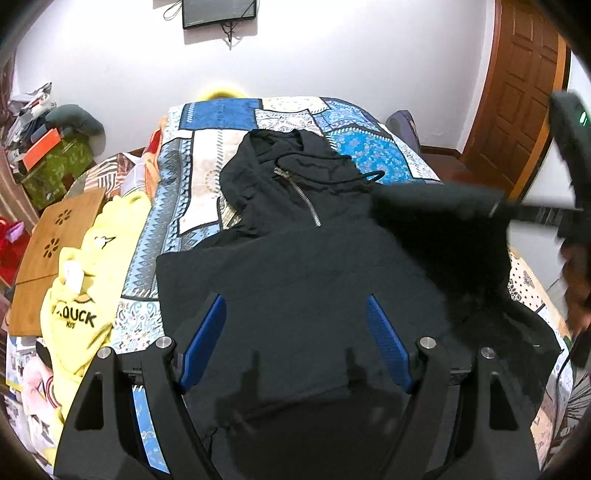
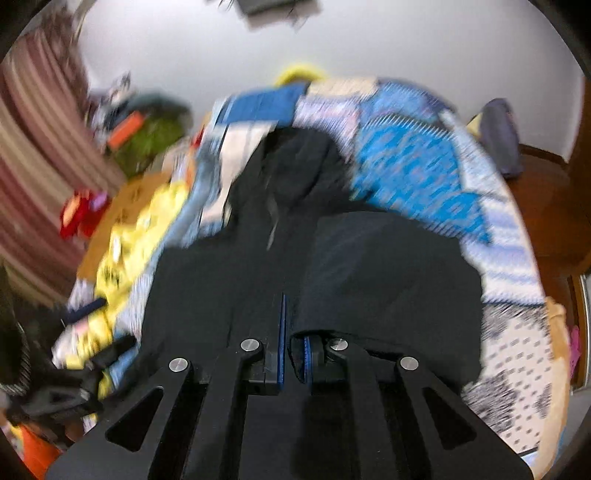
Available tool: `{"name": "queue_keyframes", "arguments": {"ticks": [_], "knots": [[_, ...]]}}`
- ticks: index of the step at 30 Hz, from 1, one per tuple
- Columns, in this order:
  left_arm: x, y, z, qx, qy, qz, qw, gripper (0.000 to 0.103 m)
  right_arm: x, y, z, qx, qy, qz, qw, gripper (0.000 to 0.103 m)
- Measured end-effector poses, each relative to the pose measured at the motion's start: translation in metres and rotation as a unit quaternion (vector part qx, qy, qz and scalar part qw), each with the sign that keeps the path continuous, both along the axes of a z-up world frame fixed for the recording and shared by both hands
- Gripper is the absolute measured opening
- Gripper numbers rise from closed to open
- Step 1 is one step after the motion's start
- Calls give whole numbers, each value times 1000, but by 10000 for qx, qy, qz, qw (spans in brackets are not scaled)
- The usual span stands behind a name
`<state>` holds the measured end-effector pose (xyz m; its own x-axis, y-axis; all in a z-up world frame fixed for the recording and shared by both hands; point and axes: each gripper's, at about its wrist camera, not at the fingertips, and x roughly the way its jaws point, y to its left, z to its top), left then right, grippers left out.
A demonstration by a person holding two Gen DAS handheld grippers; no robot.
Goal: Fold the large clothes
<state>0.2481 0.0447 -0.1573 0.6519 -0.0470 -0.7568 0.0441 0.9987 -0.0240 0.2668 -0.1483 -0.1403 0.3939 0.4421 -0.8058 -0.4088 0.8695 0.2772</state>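
A black zip hoodie [image 1: 295,266] lies face up on the patchwork quilt [image 1: 218,118], hood toward the far wall. My left gripper [image 1: 295,301] hovers open over the hoodie's body, its blue pads wide apart with nothing between them. At the right, my right gripper [image 1: 511,208] looks blurred and holds the hoodie's right sleeve [image 1: 436,206] lifted over the chest. In the right wrist view the right gripper [image 2: 291,321] is shut, black sleeve fabric [image 2: 388,280] pinched between its blue pads and draping to the right. The whole view is blurred.
A yellow garment [image 1: 85,288] and a wooden lap tray [image 1: 55,251] lie along the bed's left side, with clutter [image 1: 48,147] beyond. A wooden door [image 1: 524,92] stands at the right. A screen [image 1: 218,13] hangs on the far wall.
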Motion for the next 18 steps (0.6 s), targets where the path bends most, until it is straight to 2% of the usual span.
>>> {"name": "queue_keyframes", "arguments": {"ticks": [5,9,10,13,15,18], "knots": [[-9,7,-6,7,41,27,10000,77,-16,34,-47,-858,232,461,9950,7],[-13,10,-9,-46,106,46,9999,77,-24,42,-62,-1388,254,621,9880,8],[-14,10,-10,-37,117,52,9999,77,-25,41,-62,-1437,289,640,9871,9],[-14,8,-12,6,150,40,9999,77,-25,35,-57,-1358,526,716,9867,21],[-14,5,-11,26,168,17,9999,77,-27,29,-52,-1143,741,776,9876,36],[-12,-1,-8,30,162,-48,9999,77,-35,17,-38,-946,729,760,9899,37]]}}
